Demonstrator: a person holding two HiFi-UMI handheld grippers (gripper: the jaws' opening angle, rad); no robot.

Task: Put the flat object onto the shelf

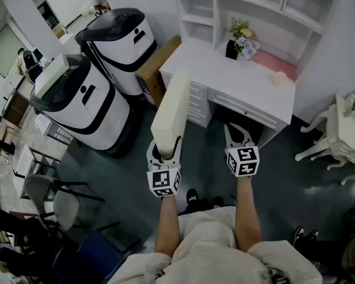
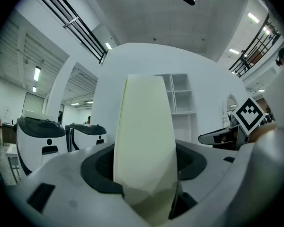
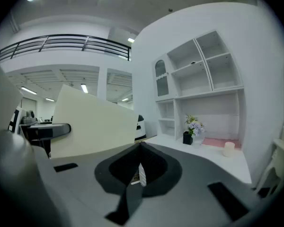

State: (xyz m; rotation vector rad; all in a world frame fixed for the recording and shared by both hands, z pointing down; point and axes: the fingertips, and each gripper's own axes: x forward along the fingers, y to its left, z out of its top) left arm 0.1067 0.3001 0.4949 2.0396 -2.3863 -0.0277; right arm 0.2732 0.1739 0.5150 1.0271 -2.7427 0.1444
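Observation:
A cream flat board (image 1: 171, 108) stands on edge between the jaws of my left gripper (image 1: 164, 152), which is shut on its lower end. In the left gripper view the board (image 2: 144, 141) fills the middle, rising out of that gripper (image 2: 144, 162). My right gripper (image 1: 238, 136) hangs beside it, shut, with nothing in it. Its tips meet in the right gripper view (image 3: 141, 145), where the board (image 3: 92, 124) shows at the left. Ahead stands a white desk (image 1: 225, 78) with an open white shelf unit (image 1: 254, 5) on top; its compartments (image 3: 199, 74) look bare.
On the desk are a small flower pot (image 1: 239, 40), a pink mat (image 1: 275, 61) and a pale candle (image 3: 228, 149). Two white-and-black machines (image 1: 100, 93) and a cardboard box (image 1: 160, 64) stand left of the desk. Chairs (image 1: 53, 200) sit lower left, a white side table (image 1: 349, 129) right.

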